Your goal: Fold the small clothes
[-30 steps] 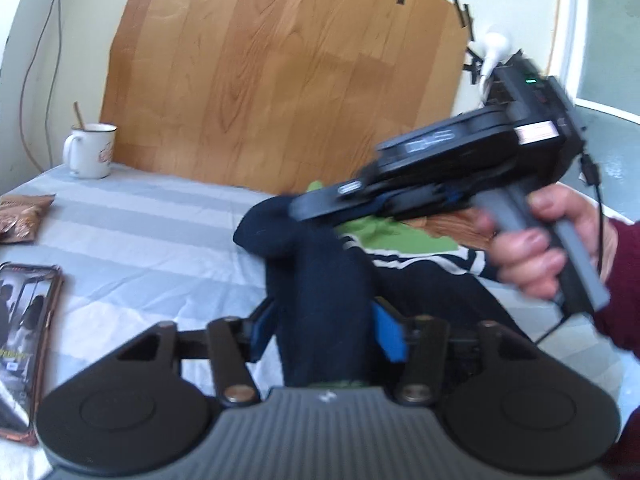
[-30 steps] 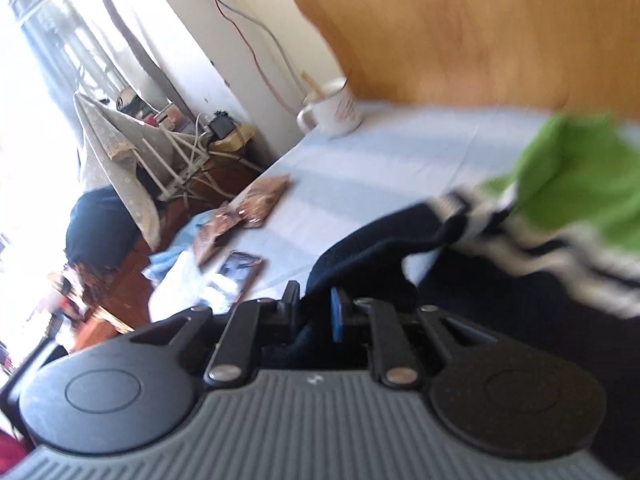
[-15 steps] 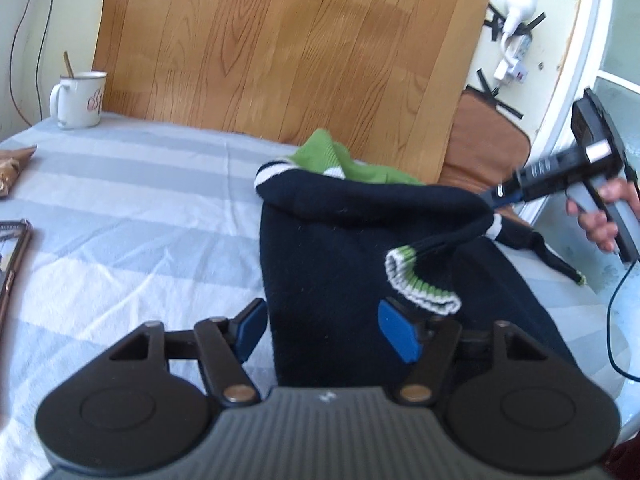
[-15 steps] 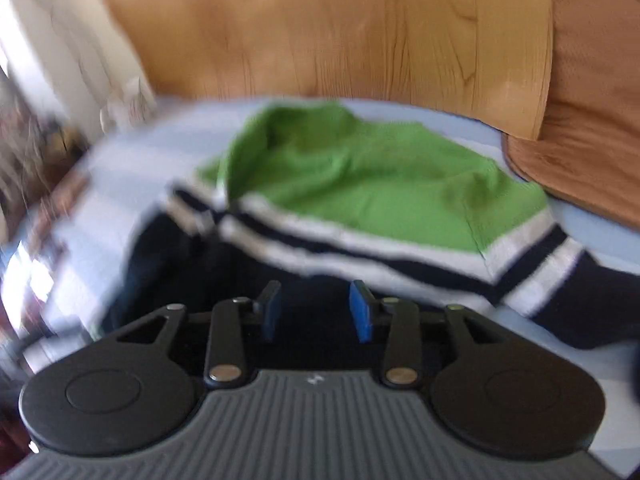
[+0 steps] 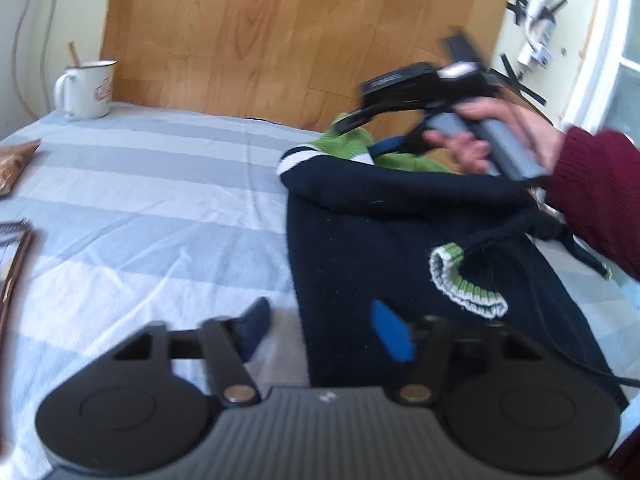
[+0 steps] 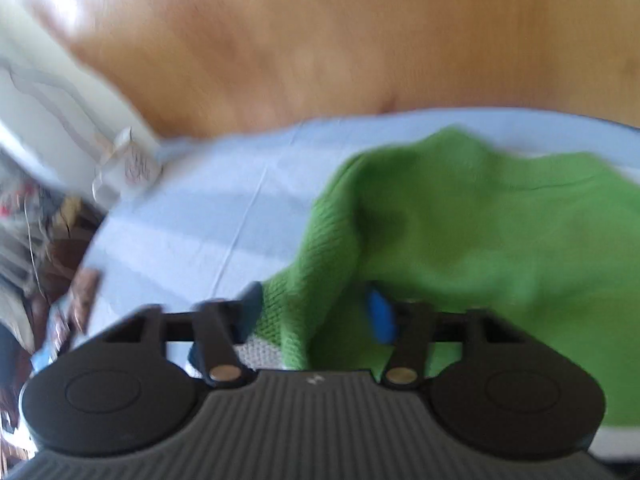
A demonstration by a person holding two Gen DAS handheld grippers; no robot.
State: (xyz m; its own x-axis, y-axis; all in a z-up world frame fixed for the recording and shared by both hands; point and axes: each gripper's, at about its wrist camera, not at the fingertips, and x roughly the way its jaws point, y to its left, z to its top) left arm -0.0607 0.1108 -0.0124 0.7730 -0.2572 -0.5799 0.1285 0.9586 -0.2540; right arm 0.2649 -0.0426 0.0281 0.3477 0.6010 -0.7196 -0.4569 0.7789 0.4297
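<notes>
While the left gripper (image 5: 322, 328) is spread, its jaws have just been closing, with the side edge of the dark sweater (image 5: 400, 248) between them but not squeezed yet. The sweater lies flat on the bed (image 5: 160, 200), with a striped cuff (image 5: 464, 284) curled on top. At the far end the right gripper (image 6: 316, 308) is spread too, around a green fold (image 6: 328, 240); blur hides any touch. To fold well, I think both should pinch the cloth firmly, lift together, keep the edge straight, and lay it down softly with the sleeve tucked inside.
</notes>
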